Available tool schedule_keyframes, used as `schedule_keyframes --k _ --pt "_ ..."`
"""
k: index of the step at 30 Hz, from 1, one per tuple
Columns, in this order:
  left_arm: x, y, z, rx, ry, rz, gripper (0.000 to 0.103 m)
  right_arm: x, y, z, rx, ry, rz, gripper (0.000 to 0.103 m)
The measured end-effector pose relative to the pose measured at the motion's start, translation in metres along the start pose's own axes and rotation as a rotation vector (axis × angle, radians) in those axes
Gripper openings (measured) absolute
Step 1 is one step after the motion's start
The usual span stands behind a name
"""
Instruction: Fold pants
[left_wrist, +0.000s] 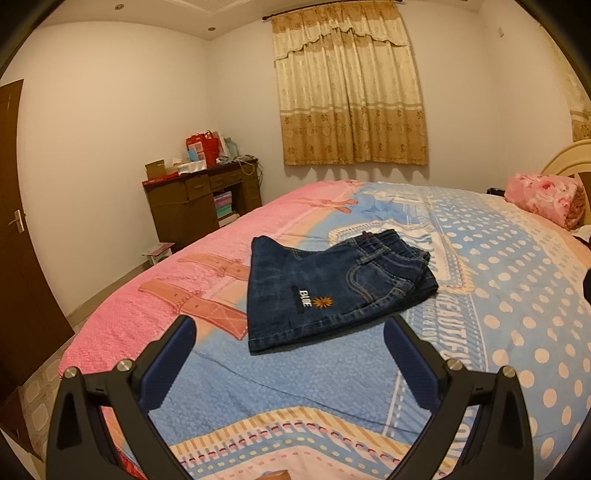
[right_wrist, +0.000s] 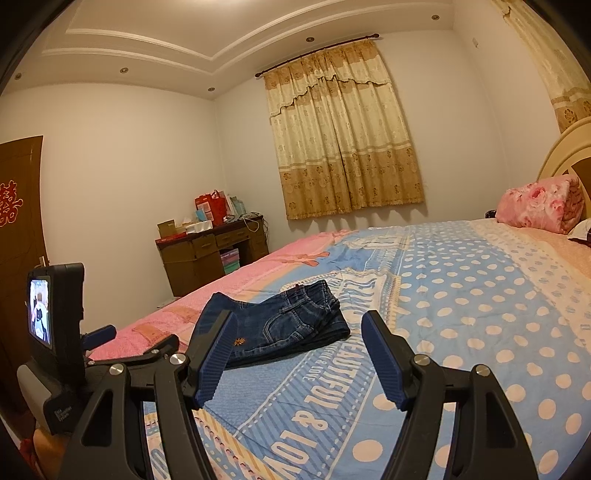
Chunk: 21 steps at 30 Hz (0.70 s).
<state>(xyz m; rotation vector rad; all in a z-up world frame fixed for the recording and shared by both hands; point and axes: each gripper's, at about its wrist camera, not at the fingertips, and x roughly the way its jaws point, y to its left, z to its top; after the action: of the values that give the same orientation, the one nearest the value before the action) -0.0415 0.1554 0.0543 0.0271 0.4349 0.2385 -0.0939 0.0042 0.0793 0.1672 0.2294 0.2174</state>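
Note:
A pair of dark blue denim pants (left_wrist: 332, 291) lies folded into a compact bundle on the bed, with a "BLUE" label and an orange flower on top. It also shows in the right wrist view (right_wrist: 280, 328). My left gripper (left_wrist: 290, 326) is open and empty, held just in front of the pants' near edge. My right gripper (right_wrist: 299, 321) is open and empty, also just short of the pants. The left gripper's body with its small screen (right_wrist: 55, 332) shows at the left of the right wrist view.
The bed (left_wrist: 480, 332) has a pink and blue dotted cover. A rolled pink floral quilt (left_wrist: 546, 195) lies by the headboard. A brown desk with boxes and bags (left_wrist: 203, 195) stands in the far corner. A curtain (left_wrist: 351, 92) covers the window; a door (left_wrist: 14, 221) is at left.

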Motion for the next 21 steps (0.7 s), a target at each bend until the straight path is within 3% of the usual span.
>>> schedule_keyframes --k 21 --pt "0.0048 -0.0015 0.0009 0.008 0.002 0.003 0.103 0.0085 -0.008 -0.0022 0.031 0.017 -0.01 0.071"
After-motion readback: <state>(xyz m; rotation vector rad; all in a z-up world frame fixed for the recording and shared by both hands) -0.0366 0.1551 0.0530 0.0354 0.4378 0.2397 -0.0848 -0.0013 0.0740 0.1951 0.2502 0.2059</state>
